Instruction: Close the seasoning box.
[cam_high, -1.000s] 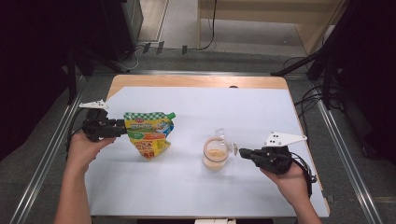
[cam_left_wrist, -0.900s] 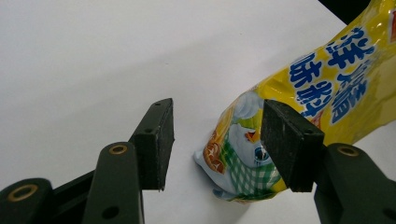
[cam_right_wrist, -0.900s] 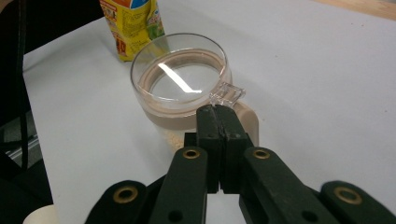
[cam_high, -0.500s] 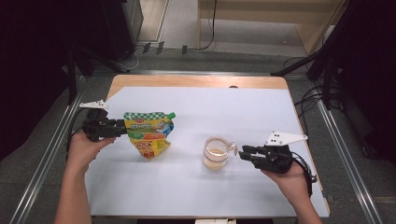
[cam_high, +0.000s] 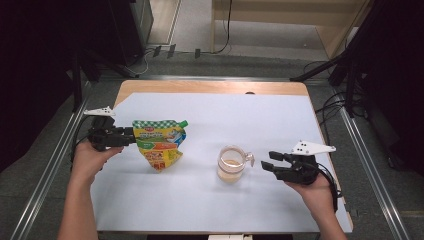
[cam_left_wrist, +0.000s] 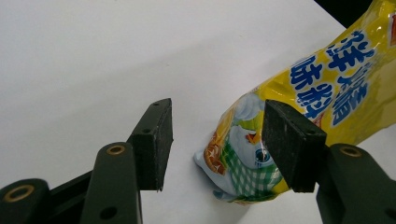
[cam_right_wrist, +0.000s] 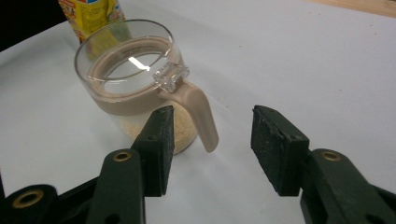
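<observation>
A yellow and green spouted pouch (cam_high: 159, 145) lies flat on the white table (cam_high: 210, 210), left of centre. My left gripper (cam_high: 120, 138) is open at its left edge. In the left gripper view the pouch's corner (cam_left_wrist: 243, 172) lies between and just past the spread pads of my left gripper (cam_left_wrist: 217, 135), with no pad pressing on it. A clear measuring cup (cam_high: 231, 162) with a beige handle (cam_right_wrist: 203, 116) and pale grains in it stands right of centre. My right gripper (cam_high: 268, 162) has just been opening. In the right gripper view the handle stands free between the jaws of the right gripper (cam_right_wrist: 212, 119).
The white sheet covers a wooden table whose bare edge (cam_high: 210, 87) shows at the far side. Metal rails (cam_high: 50, 170) run along both sides of the table. Dark equipment and cables (cam_high: 345, 105) stand beyond the right edge.
The right gripper's jaws have opened off the cup's handle and drawn slightly back to the right. The cup, the pouch and the left gripper have stayed put.
</observation>
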